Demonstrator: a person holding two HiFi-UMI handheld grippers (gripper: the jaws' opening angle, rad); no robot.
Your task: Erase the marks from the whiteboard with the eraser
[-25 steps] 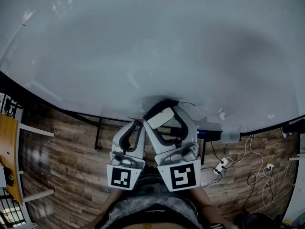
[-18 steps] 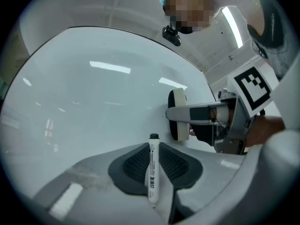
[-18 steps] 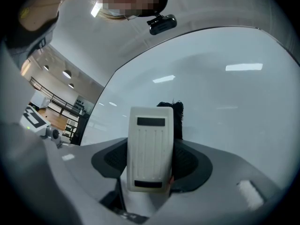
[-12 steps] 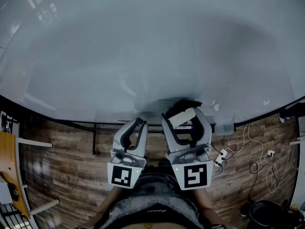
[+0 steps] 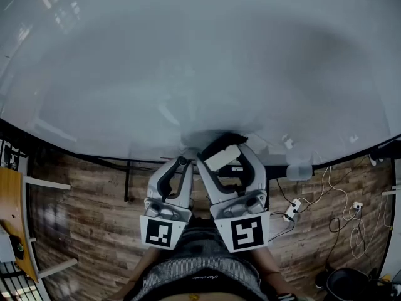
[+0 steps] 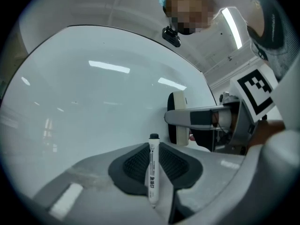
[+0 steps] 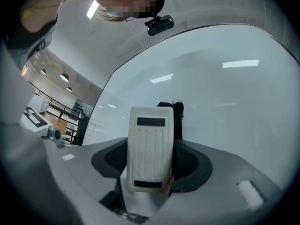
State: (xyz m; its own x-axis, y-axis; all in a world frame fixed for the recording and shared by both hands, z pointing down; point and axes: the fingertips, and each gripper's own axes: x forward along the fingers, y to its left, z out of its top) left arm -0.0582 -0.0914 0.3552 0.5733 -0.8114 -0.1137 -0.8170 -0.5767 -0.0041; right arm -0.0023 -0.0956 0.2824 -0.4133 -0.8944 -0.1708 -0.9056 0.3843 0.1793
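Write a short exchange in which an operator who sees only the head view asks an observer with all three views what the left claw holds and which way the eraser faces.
Operator: From the head view the left claw looks empty. Is it?
Observer: No. The left gripper view shows it shut on a white marker, with the marker's black end toward the whiteboard.
Operator: And the eraser in the right claw, which way does it face?
Observer: The right gripper view shows its ribbed white back toward the camera and its black felt pad toward the board.
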